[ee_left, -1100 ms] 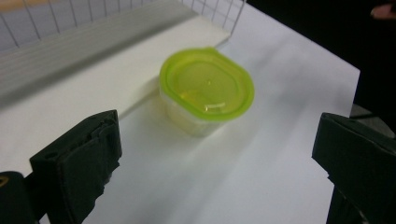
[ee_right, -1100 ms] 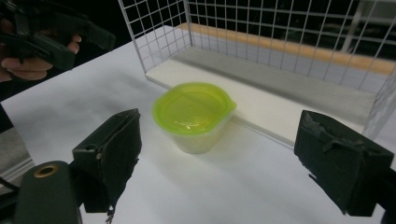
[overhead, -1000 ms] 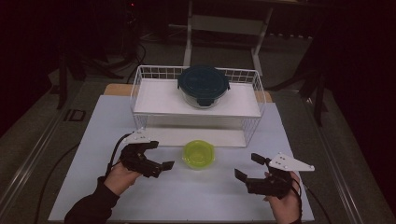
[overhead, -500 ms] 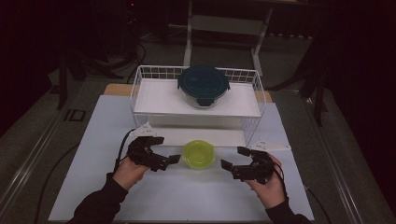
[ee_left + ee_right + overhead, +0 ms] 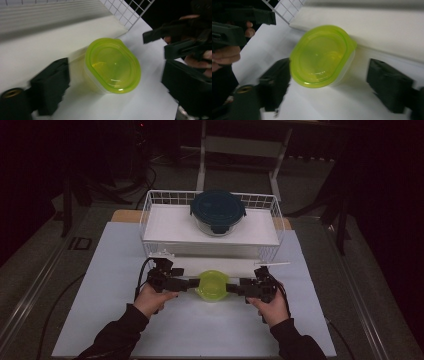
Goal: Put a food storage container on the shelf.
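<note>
Two grippers, left (image 5: 192, 283) and right (image 5: 231, 287), their jaws apart and just closing, flank a small lime-lidded tub (image 5: 212, 285) at lower centre of the white table (image 5: 100, 285), light, thin-walled and slippery, best pinched below its rim; behind stands a wire basket (image 5: 150, 202) holding a dark-lidded bowl (image 5: 217, 211).

The small clear tub with the lime-green lid (image 5: 212, 285) is boxed in at both flanks by the left tool (image 5: 192, 283) and the right tool (image 5: 231, 287). Behind it stands the white wire basket (image 5: 150, 215) (just beside). The near white bench (image 5: 200, 330) lies open.
</note>
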Motion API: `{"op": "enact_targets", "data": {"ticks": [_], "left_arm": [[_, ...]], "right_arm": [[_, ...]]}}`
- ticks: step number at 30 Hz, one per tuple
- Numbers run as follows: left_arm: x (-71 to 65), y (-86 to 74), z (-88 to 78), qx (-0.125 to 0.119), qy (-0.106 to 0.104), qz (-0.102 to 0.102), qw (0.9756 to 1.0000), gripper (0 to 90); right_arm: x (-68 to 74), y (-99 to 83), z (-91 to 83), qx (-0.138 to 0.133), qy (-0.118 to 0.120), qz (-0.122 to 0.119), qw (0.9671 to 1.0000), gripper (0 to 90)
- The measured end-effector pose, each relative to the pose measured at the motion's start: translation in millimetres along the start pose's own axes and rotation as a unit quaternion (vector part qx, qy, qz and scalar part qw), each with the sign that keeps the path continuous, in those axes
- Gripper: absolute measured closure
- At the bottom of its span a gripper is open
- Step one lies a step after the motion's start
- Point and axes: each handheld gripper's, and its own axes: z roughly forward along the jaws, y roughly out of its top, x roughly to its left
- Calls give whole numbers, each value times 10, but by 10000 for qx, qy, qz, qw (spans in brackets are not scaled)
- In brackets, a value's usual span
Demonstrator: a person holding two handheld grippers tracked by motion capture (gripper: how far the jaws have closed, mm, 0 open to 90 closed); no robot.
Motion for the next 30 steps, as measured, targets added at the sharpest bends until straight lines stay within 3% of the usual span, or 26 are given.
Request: {"op": "enact_targets", "data": {"ticks": [4,6,12,18,22,26,27,30], "left_arm": [[94,-20,78,95,-193,-491,9986,155],[138,-37,119,173,-232,-807,9963,225],[226,-91,253,392,-172,-1280,9908,359],[300,-130,348,604,-141,-1602,9851,455],[334,-155,401,763,-258,-1759,9811,556],[350,-171,432,752,-347,-1818,9798,639],[343,-170,437,727,-412,-1812,9799,658],[327,-164,436,732,-448,-1807,9798,711]], "right_arm": [[-91,14,80,107,62,436,9990,283],[-131,18,106,143,91,621,9979,322],[-199,38,174,266,77,880,9957,416],[-246,45,237,395,32,1132,9928,495],[-258,37,270,490,81,1235,9911,553],[-251,32,297,578,96,1287,9900,625],[-248,25,313,602,145,1343,9890,696],[-230,22,319,617,184,1363,9886,733]]}}
